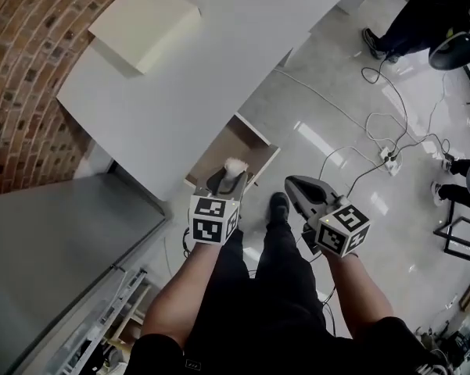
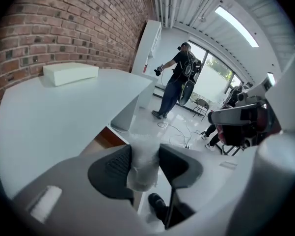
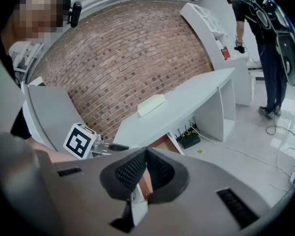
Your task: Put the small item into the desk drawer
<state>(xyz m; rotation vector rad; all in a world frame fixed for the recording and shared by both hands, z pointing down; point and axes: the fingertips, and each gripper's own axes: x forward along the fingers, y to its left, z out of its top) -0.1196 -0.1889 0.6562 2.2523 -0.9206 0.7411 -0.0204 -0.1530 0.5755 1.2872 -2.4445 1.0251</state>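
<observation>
Left tool [image 2: 145, 154] gripping small white item [image 2: 143, 168], right tool [image 3: 146, 156] closed

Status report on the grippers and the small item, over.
Left gripper shut on small white item, at the open drawer front. Right gripper shut, empty. Nothing seen blocking the drawer.

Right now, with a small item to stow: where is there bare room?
The open drawer, ahead of the left gripper, looks bare. The desk top is free beside the cream box. A power strip and cables clutter the floor.
</observation>
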